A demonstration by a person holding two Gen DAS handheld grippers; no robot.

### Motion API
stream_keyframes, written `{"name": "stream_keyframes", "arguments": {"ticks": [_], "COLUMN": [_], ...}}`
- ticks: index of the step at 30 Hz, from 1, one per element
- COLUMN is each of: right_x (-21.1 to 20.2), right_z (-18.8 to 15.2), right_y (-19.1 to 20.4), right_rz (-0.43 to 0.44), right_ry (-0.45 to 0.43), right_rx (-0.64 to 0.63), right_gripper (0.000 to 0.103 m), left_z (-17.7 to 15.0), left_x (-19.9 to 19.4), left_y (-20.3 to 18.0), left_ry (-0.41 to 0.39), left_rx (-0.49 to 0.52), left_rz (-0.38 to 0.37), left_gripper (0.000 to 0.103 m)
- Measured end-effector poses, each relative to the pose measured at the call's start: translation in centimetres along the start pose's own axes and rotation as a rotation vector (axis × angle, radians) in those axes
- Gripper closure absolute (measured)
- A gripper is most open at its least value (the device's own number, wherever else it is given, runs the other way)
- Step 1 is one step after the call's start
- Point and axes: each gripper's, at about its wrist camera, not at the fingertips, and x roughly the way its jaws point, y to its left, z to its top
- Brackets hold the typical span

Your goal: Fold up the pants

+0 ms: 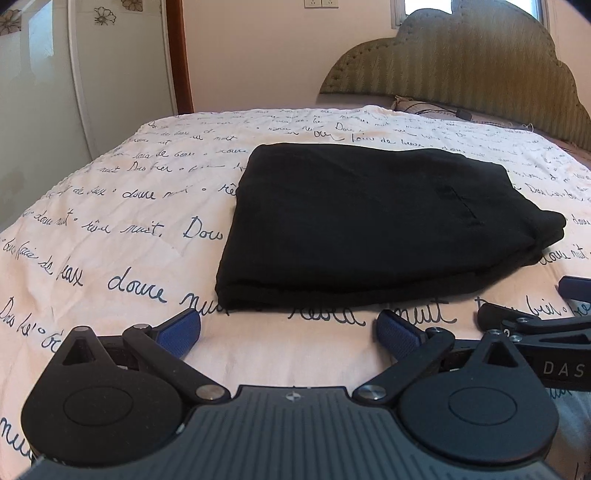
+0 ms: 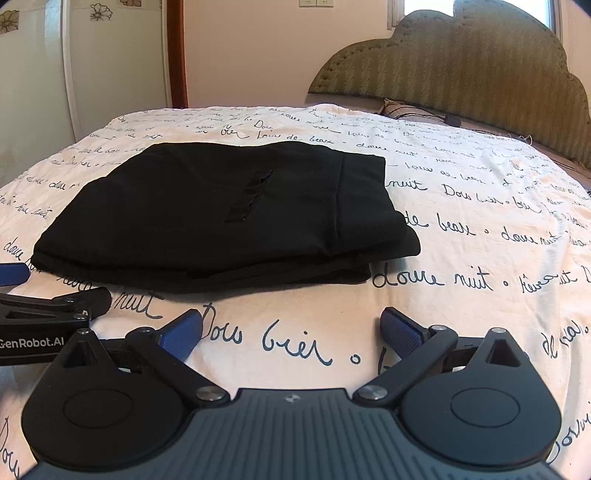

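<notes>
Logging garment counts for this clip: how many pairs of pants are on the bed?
1: black pants, folded, lying mid-bed on the script-print cover, just ahead of both open grippers. Nothing else appears; hidden layers can't be excluded.

Daylight is coming from the window (image 1: 469,7) far ahead of my tools; I'm seeing soft shadows, sharp focus, black pants (image 1: 369,229) losing detail, fisheye edges bending.

Black tongs (image 1: 288,334), blue ribbed pads (image 1: 181,334)
</notes>
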Motion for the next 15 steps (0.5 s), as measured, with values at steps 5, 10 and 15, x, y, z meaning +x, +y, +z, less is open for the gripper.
{"name": "stream_keyframes", "arguments": {"ticks": [5,10,15], "right_x": [-0.10,-0.07,-0.05], "right_z": [-0.10,-0.11,-0.08], "right_y": [-0.03,-0.07,-0.31], "right_rz": [-0.008,-0.003,0.006], "right_ry": [0.003,0.003,0.001], "right_rx": [0.011,0.017,0.028], "right_gripper": [0.000,0.000,0.000], "left_z": [-0.20,-0.27,-0.27], "left_x": [-0.18,-0.23,-0.20], "left_y": [-0.25,-0.30,-0.29], "left_ry": [-0.009,-0.012,-0.011], "left_rx": [-0.002,-0.004,-0.006], "left_rz": [0.016,0.018,0.016], "left_gripper": [0.000,0.000,0.000]}}
